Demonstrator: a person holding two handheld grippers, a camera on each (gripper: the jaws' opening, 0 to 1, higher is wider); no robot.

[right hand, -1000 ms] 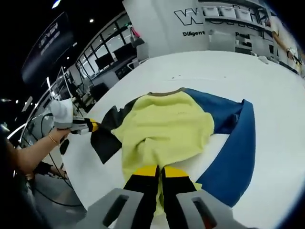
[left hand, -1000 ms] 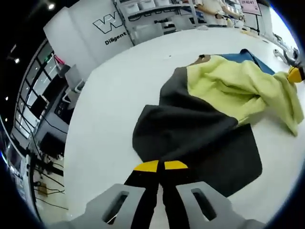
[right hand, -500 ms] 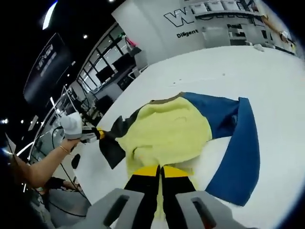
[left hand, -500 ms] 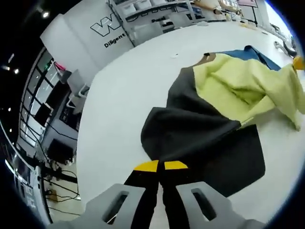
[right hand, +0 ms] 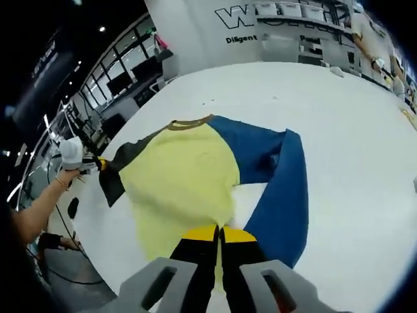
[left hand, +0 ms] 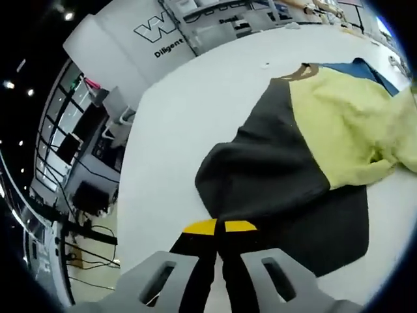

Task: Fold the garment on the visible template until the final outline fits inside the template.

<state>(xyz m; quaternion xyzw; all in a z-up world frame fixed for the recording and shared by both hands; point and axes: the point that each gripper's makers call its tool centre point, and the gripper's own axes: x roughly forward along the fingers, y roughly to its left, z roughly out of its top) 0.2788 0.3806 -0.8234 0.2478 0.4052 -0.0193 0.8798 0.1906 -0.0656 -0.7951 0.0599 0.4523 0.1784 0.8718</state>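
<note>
The garment lies on the white table [left hand: 189, 104]: a yellow body [right hand: 179, 186], a blue sleeve [right hand: 290, 189] and a dark grey sleeve [right hand: 117, 171]. In the left gripper view the dark grey cloth [left hand: 273, 173] spreads ahead of me, with the yellow body [left hand: 345, 120] and a bit of blue [left hand: 365, 68] beyond it. My left gripper [left hand: 218, 226] is shut on the end of the dark grey sleeve. My right gripper [right hand: 218, 233] is shut on the yellow hem. The left gripper [right hand: 99, 164], held by a hand [right hand: 68, 153], also appears at the grey sleeve's tip.
The table's edge [left hand: 127, 215] runs on the left, with desks, monitors and floor cables [left hand: 81, 228] beyond it. A white wall with a logo [right hand: 247, 16] and shelves stands at the far end. Bare table [right hand: 352, 130] lies right of the blue sleeve.
The garment has been pulled flatter between the two grippers: the yellow body has spread out and the grey sleeve is stretched away from it. Both grippers stay shut on the cloth.
</note>
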